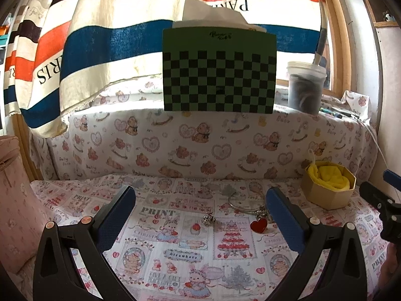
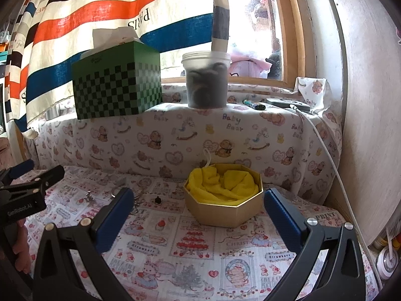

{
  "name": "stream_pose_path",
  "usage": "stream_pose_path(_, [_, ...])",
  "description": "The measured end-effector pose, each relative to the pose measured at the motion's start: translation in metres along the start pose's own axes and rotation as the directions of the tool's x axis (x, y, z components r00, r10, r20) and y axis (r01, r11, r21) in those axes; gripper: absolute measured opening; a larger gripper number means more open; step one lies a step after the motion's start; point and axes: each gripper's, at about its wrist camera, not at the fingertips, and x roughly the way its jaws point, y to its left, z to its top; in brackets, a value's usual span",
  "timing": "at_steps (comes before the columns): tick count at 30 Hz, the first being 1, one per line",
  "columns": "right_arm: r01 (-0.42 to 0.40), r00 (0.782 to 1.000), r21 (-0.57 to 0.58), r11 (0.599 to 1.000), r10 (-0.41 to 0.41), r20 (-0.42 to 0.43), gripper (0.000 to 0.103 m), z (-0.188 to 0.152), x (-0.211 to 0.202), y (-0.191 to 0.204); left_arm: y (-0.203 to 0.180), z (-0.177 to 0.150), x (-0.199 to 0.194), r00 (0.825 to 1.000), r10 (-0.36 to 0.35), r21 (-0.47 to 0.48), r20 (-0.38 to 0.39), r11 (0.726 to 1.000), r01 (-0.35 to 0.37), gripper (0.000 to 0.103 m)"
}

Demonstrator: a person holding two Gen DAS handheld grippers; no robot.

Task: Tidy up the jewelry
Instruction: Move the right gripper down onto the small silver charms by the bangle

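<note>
My left gripper [image 1: 200, 200] is open and empty above the patterned cloth. Between its fingers lie a small silver charm [image 1: 208, 217], a red heart piece [image 1: 259, 224] and a silver bangle [image 1: 246, 204] with a charm near the right finger. A gold octagonal box [image 1: 328, 188] lined with yellow cloth stands to the right. My right gripper [image 2: 199, 200] is open and empty, with the gold box [image 2: 223, 193] just beyond it between the fingers. The silver charm [image 2: 88, 195], rings [image 2: 140, 195] and a small dark piece [image 2: 158, 200] lie left of the box.
A green checkered tissue box [image 1: 219, 70] and a plastic tub [image 1: 305, 86] stand on the raised ledge behind. A pink pouch [image 1: 12, 200] is at the left. A phone with white cable [image 2: 288, 102] and a pen lie on the ledge. A wall is at the right.
</note>
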Motion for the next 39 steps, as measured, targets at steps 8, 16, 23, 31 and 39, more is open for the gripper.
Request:
stream_pose_path(8, [0.0, 1.0, -0.014, 1.0, 0.0, 0.003, 0.103, -0.001, -0.001, 0.003, 0.006, -0.001, 0.01, 0.999, 0.012, -0.015, -0.05, 1.0, -0.013, 0.103])
stream_pose_path(16, [0.017, 1.0, -0.008, 1.0, -0.017, -0.008, 0.103, 0.0, 0.001, 0.003, 0.008, 0.0, 0.011, 0.998, 0.02, -0.019, -0.056, 1.0, -0.021, 0.103])
stream_pose_path(23, [-0.054, 0.996, 0.046, 0.997, 0.057, -0.063, 0.103, -0.001, 0.01, -0.004, 0.029, 0.008, 0.034, 0.975, -0.057, -0.109, -0.216, 0.994, 0.034, 0.103])
stream_pose_path(31, [-0.03, 0.98, 0.063, 0.998, 0.042, -0.195, 0.103, 0.008, 0.027, -0.005, 0.06, 0.01, 0.056, 0.946, -0.044, -0.156, -0.321, 0.988, -0.008, 0.103])
stream_pose_path(39, [-0.115, 0.913, 0.079, 0.99, 0.137, -0.383, 0.103, 0.03, 0.045, 0.042, 0.076, 0.003, 0.073, 0.92, -0.085, -0.215, -0.382, 0.977, 0.001, 0.103])
